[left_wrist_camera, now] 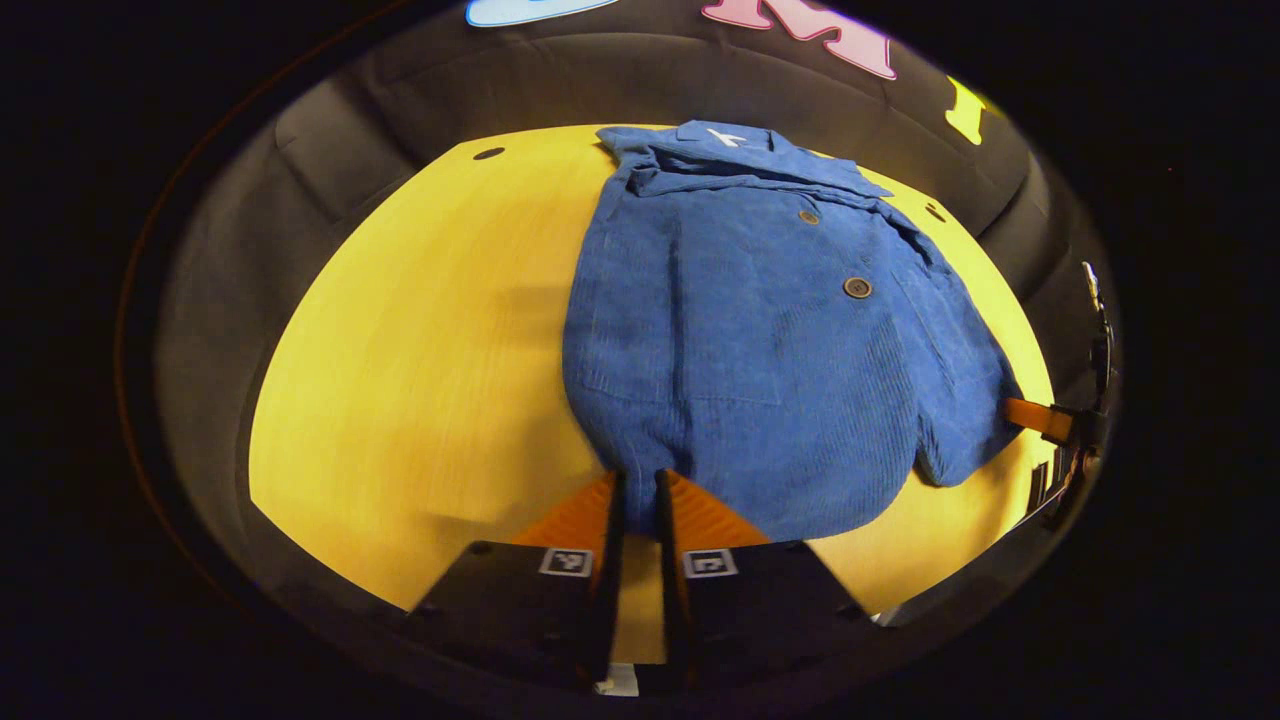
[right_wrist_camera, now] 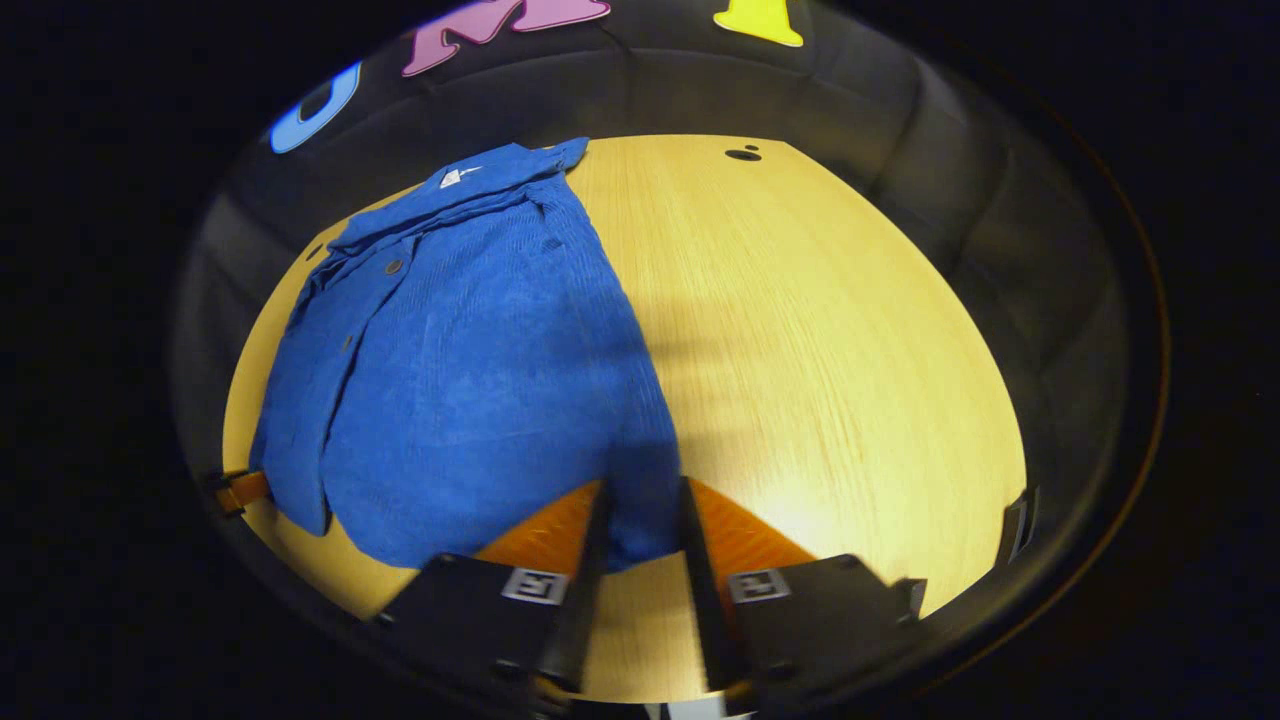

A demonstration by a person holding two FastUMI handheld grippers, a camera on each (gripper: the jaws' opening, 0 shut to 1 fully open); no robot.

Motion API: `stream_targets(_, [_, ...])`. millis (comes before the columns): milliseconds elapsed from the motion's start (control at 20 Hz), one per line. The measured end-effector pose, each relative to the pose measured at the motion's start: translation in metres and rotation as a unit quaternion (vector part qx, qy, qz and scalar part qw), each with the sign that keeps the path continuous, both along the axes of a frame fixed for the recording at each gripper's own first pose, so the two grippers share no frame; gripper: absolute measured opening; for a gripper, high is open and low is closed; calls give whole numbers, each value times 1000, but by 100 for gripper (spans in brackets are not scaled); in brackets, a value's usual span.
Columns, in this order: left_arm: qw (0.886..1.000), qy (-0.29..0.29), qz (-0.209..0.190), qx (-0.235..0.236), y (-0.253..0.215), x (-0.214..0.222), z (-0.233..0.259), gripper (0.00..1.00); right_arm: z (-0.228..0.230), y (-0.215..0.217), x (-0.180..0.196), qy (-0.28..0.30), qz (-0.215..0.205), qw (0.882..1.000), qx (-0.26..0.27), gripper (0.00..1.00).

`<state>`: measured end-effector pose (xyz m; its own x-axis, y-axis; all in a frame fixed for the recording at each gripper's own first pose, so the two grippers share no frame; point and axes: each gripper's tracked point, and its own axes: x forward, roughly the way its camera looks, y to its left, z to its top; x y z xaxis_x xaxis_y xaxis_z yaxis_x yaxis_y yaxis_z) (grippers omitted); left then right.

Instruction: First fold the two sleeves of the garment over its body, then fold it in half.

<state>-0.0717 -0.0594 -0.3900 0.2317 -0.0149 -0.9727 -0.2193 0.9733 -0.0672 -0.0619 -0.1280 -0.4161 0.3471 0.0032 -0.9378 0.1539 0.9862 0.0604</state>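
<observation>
Corduroy, blue and ribbed, makes the shirt (left_wrist_camera: pixel 740 340) soft but rather thick, so it will probably bend easily, keep a fold fairly well and not slip much on the wooden table (left_wrist_camera: pixel 420 380). It lies flat there, collar at the far side and hem at the near side, buttoned, with both sleeves seemingly already laid over the body, so the fold in half looks to be the step in hand. The best hold seems to be at the two near hem corners. The left gripper (left_wrist_camera: pixel 640 505) has its fingers narrow, and the left hem corner sits between them, though a firm pinch cannot be confirmed. The right gripper (right_wrist_camera: pixel 640 520) is a little wider, with the right hem corner between its fingers.
</observation>
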Motion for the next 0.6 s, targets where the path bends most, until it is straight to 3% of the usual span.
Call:
stream_targets(50, [1000, -3, -6, -6, -4, 4, -2, 8, -1, 4, -4, 7, -3, 1000, 9, 35])
stream_targets(100, [1000, -5, -9, -13, -9, 2, -2, 7, 0, 9, 1, -5, -1, 1000, 19, 13])
stream_targets(150, [1000, -5, -6, -22, -13, 4, 1, 1, -1, 12, 0, 1, 8, 999, 32, 7])
stream_targets(200, [999, -9, -7, -39, -16, 6, 3, 2, 0, 16, 1, -11, 13, 999, 44, 13])
stream_targets(250, [999, -13, 5, -45, -17, 7, 2, 2, 0, 21, -1, -10, 27, 998, 53, 3])
stream_targets(400, [998, -16, 26, -61, -22, 12, 4, 0, 3, 26, 3, -12, 24, 997, 73, 3])
stream_targets(600, [997, -49, 24, -60, -21, 41, 29, 0, 22, 41, 22, -30, 23, 995, 94, 3])
